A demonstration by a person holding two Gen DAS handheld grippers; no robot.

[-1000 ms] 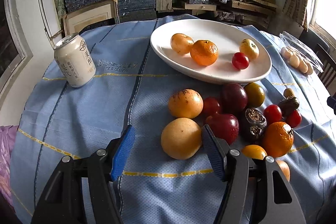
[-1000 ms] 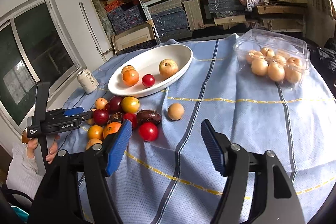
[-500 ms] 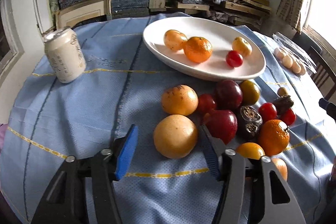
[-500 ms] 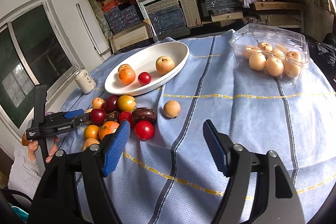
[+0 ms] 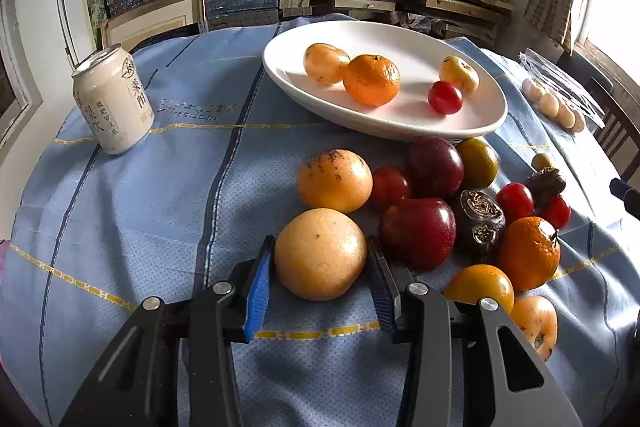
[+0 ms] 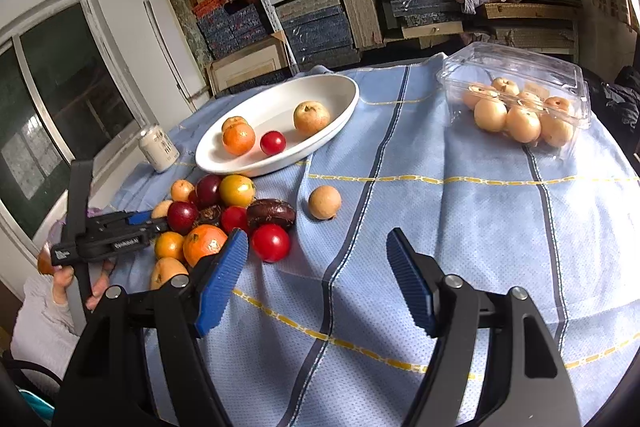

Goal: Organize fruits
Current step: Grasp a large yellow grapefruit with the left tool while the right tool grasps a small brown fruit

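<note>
A pale yellow-orange round fruit (image 5: 320,255) lies on the blue cloth at the near edge of a heap of loose fruit (image 5: 436,211). My left gripper (image 5: 320,241) has its jaws closing on it, and both blue pads touch its sides. The white oval plate (image 5: 384,131) behind holds an orange, two yellowish fruits and a small red one. In the right wrist view a hand holds the left gripper (image 6: 150,223) at the heap's left side. My right gripper (image 6: 316,239) hangs open over bare cloth, with nothing between its fingers.
A cream drink can (image 5: 114,99) stands at the left. A clear plastic clamshell (image 6: 520,99) of pale fruits sits at the far right. One tan fruit (image 6: 325,202) lies alone beside the heap. Shelves of stacked boxes rise behind the round table.
The left gripper's jaws have narrowed from wide apart to touching the yellow-orange fruit, and it came slightly closer to it. The right gripper has kept still and open.
</note>
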